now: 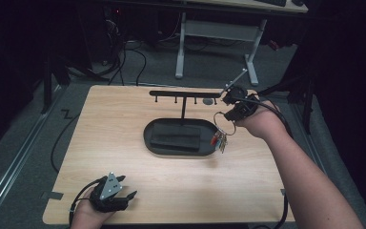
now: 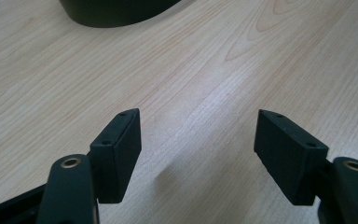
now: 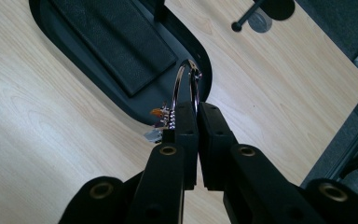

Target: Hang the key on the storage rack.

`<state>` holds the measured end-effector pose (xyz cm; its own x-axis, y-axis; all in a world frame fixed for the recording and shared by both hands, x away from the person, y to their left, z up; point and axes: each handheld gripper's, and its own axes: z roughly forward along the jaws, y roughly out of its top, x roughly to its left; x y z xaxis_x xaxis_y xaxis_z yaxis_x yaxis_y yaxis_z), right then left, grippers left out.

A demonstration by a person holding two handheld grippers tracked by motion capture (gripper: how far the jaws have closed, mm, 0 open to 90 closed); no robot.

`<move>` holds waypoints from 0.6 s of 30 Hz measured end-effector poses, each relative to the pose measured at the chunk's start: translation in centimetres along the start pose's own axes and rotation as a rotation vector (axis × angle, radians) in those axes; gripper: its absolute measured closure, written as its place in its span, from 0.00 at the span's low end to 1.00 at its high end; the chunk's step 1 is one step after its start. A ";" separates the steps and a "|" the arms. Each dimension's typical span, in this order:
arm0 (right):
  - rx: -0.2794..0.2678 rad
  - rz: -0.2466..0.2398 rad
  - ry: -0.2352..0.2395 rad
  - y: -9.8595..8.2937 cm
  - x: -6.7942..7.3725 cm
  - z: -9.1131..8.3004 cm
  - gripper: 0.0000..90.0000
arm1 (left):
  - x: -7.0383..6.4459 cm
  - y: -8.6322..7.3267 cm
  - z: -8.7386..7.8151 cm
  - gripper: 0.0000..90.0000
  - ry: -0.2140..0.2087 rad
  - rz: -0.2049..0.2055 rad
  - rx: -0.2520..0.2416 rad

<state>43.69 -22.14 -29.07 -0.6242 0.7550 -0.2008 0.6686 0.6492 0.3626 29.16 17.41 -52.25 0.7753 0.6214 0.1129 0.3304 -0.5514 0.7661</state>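
My right gripper (image 3: 192, 112) pinches the silver key ring (image 3: 186, 84), keys (image 1: 220, 140) dangling over the black oval stand tray's (image 1: 152, 136) three o'clock rim. Looks like mid-carry; next I lift toward the black hook bar (image 1: 183, 93) at twelve. Left gripper (image 2: 198, 140) idles, jaws wide, empty.

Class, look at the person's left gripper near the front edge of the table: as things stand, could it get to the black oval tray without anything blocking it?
Probably yes. The left gripper is open and holds nothing, and bare table lies between it and the black oval tray.
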 end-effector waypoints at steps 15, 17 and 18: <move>-0.023 0.017 -0.010 2.2 -1.2 1.2 0.97 | 0.0 -0.9 -1.2 0.36 0.037 -0.026 0.000; -0.027 0.026 -0.013 2.5 -1.4 1.2 0.97 | 0.0 -1.0 -1.2 0.36 0.037 -0.026 0.002; -0.027 0.032 -0.015 2.6 -1.5 1.2 0.97 | 0.1 -1.0 -1.2 0.36 0.036 -0.026 0.003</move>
<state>46.88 -21.45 -28.89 -0.5962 0.7768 -0.2026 0.6767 0.6221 0.3939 28.24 18.64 -52.22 0.7465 0.6552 0.1160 0.3516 -0.5365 0.7672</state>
